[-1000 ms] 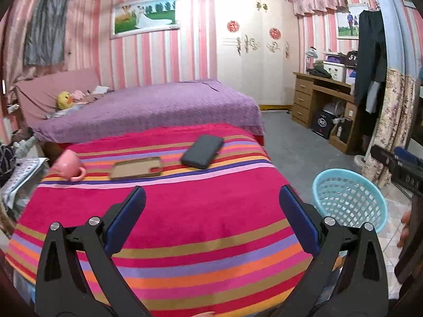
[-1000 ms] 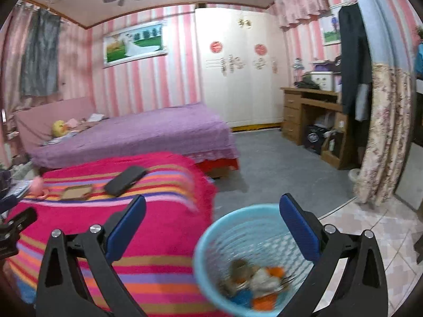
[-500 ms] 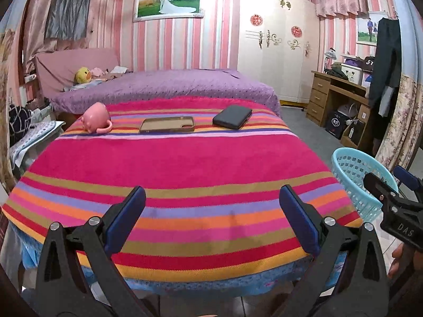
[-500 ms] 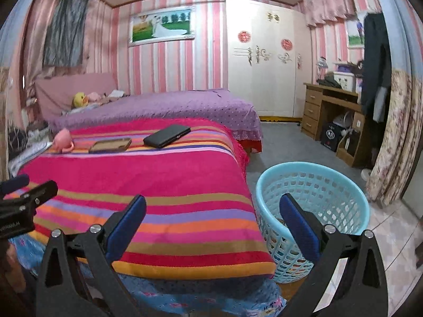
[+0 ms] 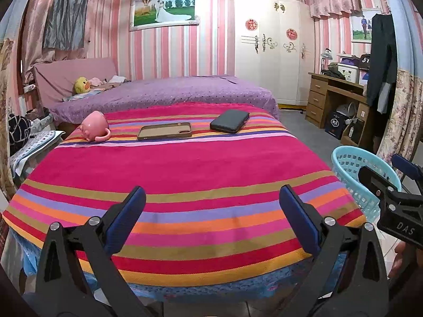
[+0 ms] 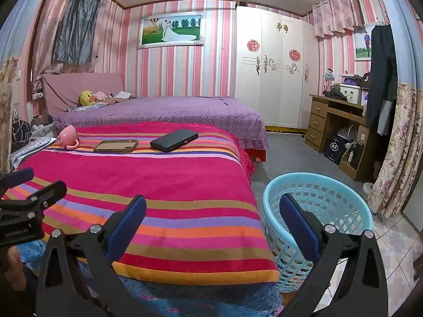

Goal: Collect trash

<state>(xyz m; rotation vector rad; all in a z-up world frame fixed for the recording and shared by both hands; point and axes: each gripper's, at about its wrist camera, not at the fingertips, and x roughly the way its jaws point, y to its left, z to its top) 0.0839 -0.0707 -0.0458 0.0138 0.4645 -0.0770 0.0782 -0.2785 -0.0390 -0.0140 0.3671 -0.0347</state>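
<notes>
Seen from the left wrist, the left gripper [image 5: 211,216] hangs with jaws spread and empty over the near edge of a striped blanket [image 5: 185,169]. On its far end lie a tipped pink mug [image 5: 93,129], a brown phone case [image 5: 165,130] and a dark case [image 5: 229,121]; no loose trash shows on it.

Seen from the right wrist, the right gripper [image 6: 212,218] is likewise spread wide, holding nothing, beside a light blue basket [image 6: 330,192] standing on the floor against the blanket's corner. Any trash already inside is too hidden to make out. The basket looks like light, thin, springy plastic, best pinched at its rim.
</notes>
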